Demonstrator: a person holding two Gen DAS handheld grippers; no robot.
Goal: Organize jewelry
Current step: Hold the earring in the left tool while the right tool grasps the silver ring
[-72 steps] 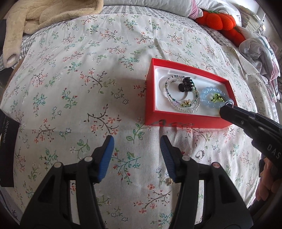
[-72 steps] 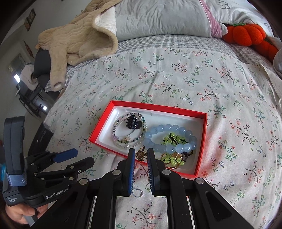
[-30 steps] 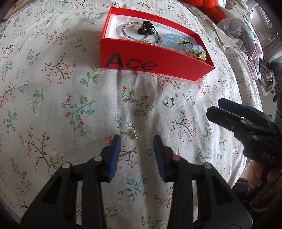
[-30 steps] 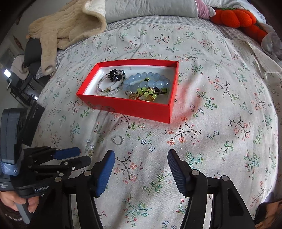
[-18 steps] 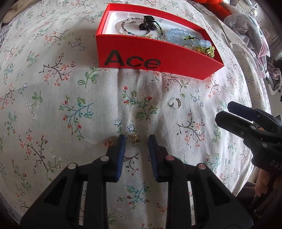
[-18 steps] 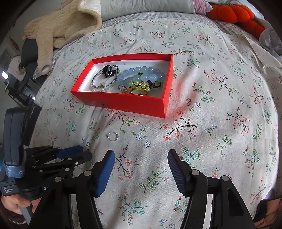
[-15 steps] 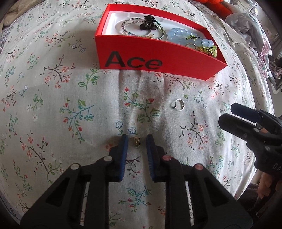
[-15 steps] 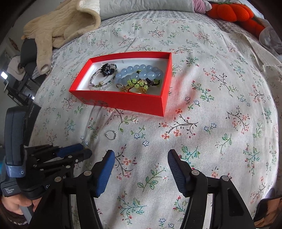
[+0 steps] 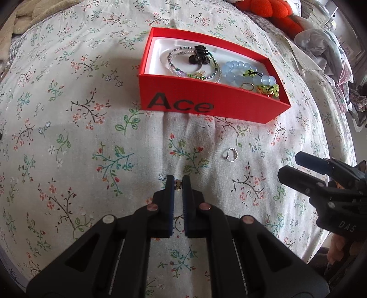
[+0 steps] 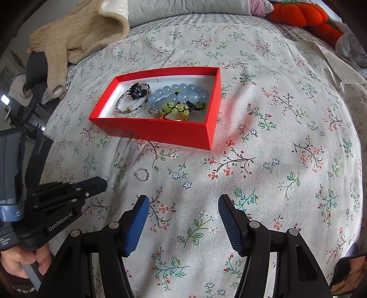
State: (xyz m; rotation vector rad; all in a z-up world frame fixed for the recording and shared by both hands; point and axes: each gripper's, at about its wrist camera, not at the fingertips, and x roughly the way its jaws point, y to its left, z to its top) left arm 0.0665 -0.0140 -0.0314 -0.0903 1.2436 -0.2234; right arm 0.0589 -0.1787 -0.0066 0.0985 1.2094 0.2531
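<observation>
A red box (image 9: 183, 107) marked "Ace" sits on the floral bedspread; it also shows in the right wrist view (image 10: 160, 131). It holds a blue bead bracelet (image 9: 240, 71), a thin beaded bracelet (image 9: 181, 66), a black hair clip (image 9: 199, 56) and gold pieces. My left gripper (image 9: 178, 182) is shut on a small gold earring (image 9: 178, 184) at its fingertips, low over the cloth. A silver ring (image 9: 231, 155) lies on the cloth to its right; it also shows in the right wrist view (image 10: 143, 175). My right gripper (image 10: 183, 204) is open and empty above the bedspread.
A beige fleece blanket (image 10: 80, 34) lies at the far left of the bed. Orange plush toys (image 10: 302, 16) and crumpled clothes (image 9: 321, 45) lie at the far right. A dark object (image 10: 39, 158) sits at the bed's left edge.
My left gripper has closed its fingers around the gold earring on the cloth. My right gripper has stayed open, and its view of the box shifted only slightly.
</observation>
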